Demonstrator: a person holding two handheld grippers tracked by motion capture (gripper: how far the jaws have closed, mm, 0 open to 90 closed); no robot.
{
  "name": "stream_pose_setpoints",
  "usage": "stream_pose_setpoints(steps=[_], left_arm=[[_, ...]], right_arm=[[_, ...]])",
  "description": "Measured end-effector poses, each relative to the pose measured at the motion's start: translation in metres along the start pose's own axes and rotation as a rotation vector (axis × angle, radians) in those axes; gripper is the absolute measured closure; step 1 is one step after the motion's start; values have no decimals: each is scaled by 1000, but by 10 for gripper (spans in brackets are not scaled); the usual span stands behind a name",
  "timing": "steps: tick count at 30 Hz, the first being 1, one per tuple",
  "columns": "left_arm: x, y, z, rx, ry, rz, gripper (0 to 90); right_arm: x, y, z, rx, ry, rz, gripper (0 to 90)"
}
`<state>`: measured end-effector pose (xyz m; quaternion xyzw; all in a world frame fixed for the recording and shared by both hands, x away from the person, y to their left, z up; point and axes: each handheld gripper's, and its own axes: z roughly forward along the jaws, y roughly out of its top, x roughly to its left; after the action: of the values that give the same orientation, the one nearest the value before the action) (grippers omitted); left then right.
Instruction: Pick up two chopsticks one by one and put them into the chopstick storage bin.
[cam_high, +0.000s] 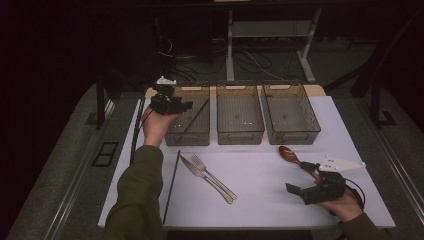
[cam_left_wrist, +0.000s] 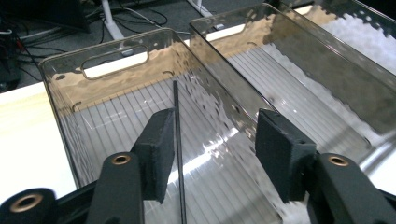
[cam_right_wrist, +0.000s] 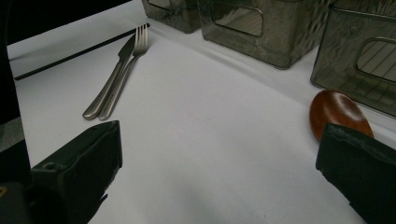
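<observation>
**One chopstick in the left bin**

While our left gripper (cam_high: 172, 101) hovers over the left bin (cam_left_wrist: 116, 65), its jaws stand spread with a black chopstick (cam_left_wrist: 177, 140) between them, beside one pad and not pinched; it slants inside that bin. The middle bin (cam_high: 240, 116) and right bin (cam_high: 290, 115) hold nothing we can see. Our right gripper (cam_high: 305, 180) rests spread wide near the wooden spoon (cam_right_wrist: 338, 112). A second chopstick (cam_high: 171, 185), knife (cam_high: 192, 167) and fork (cam_high: 212, 176) lie on the table.

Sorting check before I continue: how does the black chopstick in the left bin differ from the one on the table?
The chopstick in the left bin leans slanted inside the bin, under the left tool; the chopstick on the table lies flat on the white table, left of the knife. Both are thin, black and straight.
</observation>
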<state>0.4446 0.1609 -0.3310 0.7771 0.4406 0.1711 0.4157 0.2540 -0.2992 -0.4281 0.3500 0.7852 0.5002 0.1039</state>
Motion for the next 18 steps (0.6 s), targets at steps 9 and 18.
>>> stream_pose_setpoints(steps=[9,18], left_arm=[[-19,-29,-23,27,-24,29,397],[-30,-67,-44,47,-20,37,382]], right_arm=[[0,0,0,4,-6,-1,7],[0,0,1,6,-9,-2,7]])
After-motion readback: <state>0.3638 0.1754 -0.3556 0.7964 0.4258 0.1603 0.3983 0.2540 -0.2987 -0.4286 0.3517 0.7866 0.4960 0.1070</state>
